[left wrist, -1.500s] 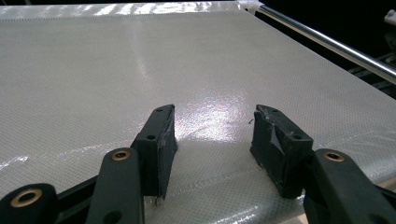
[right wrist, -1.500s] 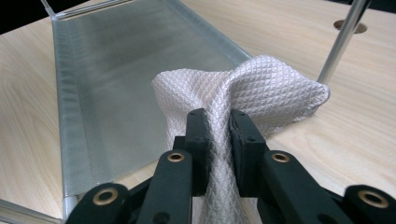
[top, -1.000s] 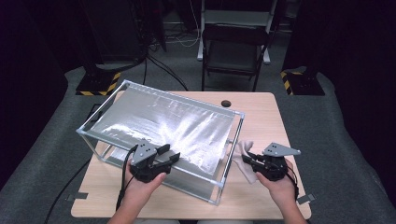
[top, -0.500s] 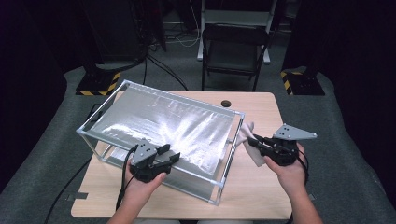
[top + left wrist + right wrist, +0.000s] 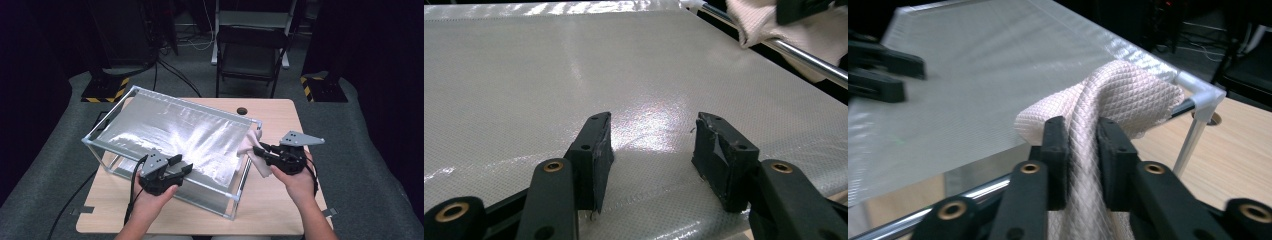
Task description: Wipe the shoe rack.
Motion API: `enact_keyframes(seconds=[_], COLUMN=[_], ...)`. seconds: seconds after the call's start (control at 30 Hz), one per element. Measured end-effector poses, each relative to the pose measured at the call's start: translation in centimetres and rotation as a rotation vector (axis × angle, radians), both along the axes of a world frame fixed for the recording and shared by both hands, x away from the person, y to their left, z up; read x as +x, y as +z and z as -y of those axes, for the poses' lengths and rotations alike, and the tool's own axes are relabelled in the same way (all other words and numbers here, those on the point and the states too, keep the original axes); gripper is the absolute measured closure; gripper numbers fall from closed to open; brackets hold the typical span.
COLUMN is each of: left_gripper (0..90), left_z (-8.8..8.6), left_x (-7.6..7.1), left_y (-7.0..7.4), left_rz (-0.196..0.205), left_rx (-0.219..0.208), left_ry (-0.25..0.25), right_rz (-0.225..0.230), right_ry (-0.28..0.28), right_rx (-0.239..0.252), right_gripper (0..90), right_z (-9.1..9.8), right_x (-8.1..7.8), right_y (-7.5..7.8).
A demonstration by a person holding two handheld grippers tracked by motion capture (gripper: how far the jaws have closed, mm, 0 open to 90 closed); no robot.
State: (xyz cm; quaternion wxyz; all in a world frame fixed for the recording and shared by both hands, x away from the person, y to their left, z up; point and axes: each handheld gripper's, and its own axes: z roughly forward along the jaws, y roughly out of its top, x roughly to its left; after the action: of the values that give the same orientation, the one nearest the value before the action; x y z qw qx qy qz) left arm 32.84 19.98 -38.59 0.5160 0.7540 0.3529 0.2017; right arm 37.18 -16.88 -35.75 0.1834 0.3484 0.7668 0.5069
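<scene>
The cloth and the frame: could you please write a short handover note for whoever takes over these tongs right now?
Right tongs: pinching the pale waffle-weave cloth, jaws just eased a little wider; the cloth is lifted to the right end of the metal frame and bunched over its top rail.
Left tongs: open, hovering over the near edge of the shiny sheet stretched across the frame, nothing between the jaws.
Done: cloth picked up and brought to the frame.
Left: probably wiping the sheet; no wiping visible yet.
</scene>
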Motion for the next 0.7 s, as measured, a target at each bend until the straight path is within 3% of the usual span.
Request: enact_keyframes(seconds=[0.03,0.1,0.33,0.43,0.57,0.7], left_gripper=[48.7,48.7,48.8,48.8,48.8,48.8], left_z=[0.0,0.0,0.0,-0.1,-0.1,-0.1], left_x=[0.0,0.0,0.1,0.1,0.2,0.2], left_y=[0.0,0.0,0.0,0.0,0.0,0.0], left_rz=[0.001,-0.001,-0.005,-0.007,-0.005,-0.004], left_rx=[0.001,-0.001,-0.002,-0.002,-0.002,-0.004], left_ry=[0.001,0.002,-0.003,-0.003,-0.004,-0.005], right_rz=[0.024,0.038,0.019,-0.001,0.018,0.007], right_ry=[-0.017,-0.027,-0.077,-0.088,-0.126,-0.141], right_rx=[-0.034,-0.031,0.0,-0.009,-0.035,0.003], right_gripper=[70.6,70.3,68.0,65.3,65.7,66.4], right_z=[-0.4,-0.5,-0.1,-0.4,-0.6,-0.3], right_x=[0.2,0.3,2.4,3.8,5.2,5.8], right_y=[-0.3,-0.4,-0.5,-0.5,-0.5,-0.7])
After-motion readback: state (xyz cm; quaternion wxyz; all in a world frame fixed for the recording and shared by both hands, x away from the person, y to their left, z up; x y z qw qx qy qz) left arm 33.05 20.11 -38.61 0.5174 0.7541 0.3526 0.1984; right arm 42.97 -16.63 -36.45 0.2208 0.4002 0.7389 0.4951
